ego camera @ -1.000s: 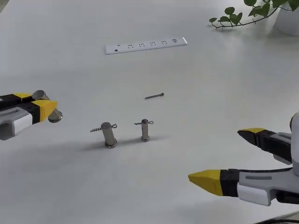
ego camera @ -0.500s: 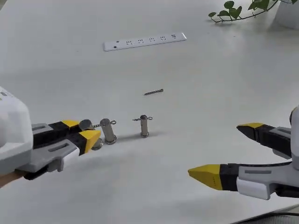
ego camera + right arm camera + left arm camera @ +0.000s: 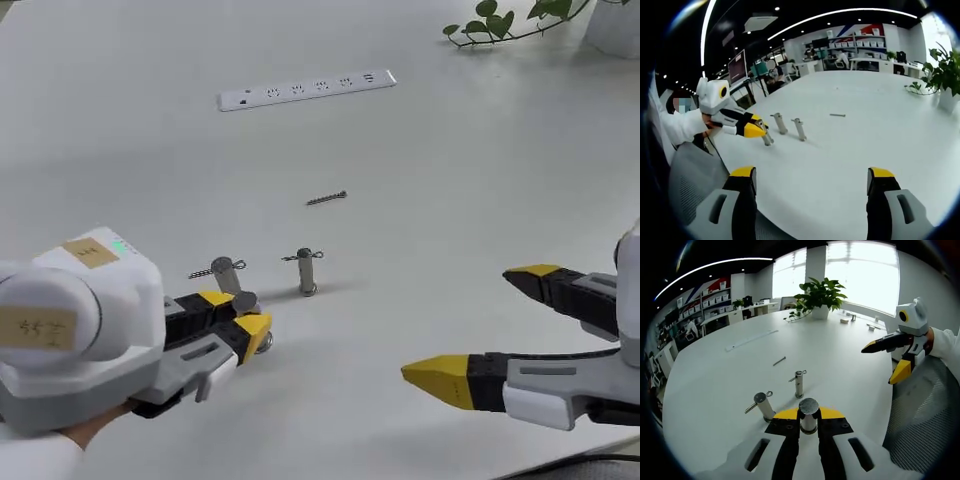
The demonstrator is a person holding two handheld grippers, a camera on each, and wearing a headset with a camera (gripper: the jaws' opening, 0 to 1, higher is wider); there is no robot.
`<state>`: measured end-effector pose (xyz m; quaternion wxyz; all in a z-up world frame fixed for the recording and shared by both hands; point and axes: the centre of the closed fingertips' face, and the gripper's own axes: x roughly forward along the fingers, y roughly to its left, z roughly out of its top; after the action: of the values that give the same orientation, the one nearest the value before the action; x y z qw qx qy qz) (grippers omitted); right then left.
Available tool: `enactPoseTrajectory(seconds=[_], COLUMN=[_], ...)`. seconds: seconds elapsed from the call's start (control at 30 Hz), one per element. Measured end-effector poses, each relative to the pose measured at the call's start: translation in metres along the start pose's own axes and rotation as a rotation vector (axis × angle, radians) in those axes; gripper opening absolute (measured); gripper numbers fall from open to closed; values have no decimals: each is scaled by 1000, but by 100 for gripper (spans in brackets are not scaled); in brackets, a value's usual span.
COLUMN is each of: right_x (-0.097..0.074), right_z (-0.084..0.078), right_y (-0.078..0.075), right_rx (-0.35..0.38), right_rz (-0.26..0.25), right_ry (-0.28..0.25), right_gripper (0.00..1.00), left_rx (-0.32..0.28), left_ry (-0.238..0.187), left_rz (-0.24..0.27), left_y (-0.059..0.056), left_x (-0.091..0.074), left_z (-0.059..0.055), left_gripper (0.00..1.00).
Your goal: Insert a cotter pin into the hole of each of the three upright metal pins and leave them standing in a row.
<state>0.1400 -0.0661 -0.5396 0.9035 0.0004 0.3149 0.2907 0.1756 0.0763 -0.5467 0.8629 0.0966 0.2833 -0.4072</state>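
In the head view, the left hand-held gripper (image 3: pixel 245 318) is clamping a bare metal pin (image 3: pixel 244 301) near two pinned metal pins (image 3: pixel 228 275) (image 3: pixel 307 272) standing mid-counter (image 3: pixel 450 150); a loose cotter pin (image 3: pixel 327 198) is lying beyond them, toward the far edge. In the left gripper view, the jaws are pinching the bare metal pin (image 3: pixel 808 415) by its shaft. In the right gripper view, the right hand-held gripper (image 3: pixel 810 182) is gaping wide, holding nothing.

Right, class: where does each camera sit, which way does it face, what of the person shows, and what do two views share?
Head view: on the headset, facing forward and down at the table; left gripper shut on a metal pin, right gripper open.
Left gripper view: on the left gripper, facing along its jaws toward the right gripper and a sleeve.
Right gripper view: on the right gripper, facing the left gripper.
Shared: the loose cotter pin, in all three.
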Motion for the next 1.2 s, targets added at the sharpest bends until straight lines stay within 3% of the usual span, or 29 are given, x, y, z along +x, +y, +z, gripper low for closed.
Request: enactPoseTrajectory(seconds=[0.5,0.9,1.2], right_x=[-1,1,0], right_z=[-3,-6,-5], right_y=[0,0,1], right_rx=[14,18,18], right_rz=[4,3,4], right_ry=[2,15,14], right_gripper=[89,89,89], left_rx=[37,10,6], left_ry=[46,44,33], left_rz=[15,46,41], left_y=[-3,1,-1], left_x=[17,16,19], left_z=[-10,-14,-14], left_gripper=[10,10,10])
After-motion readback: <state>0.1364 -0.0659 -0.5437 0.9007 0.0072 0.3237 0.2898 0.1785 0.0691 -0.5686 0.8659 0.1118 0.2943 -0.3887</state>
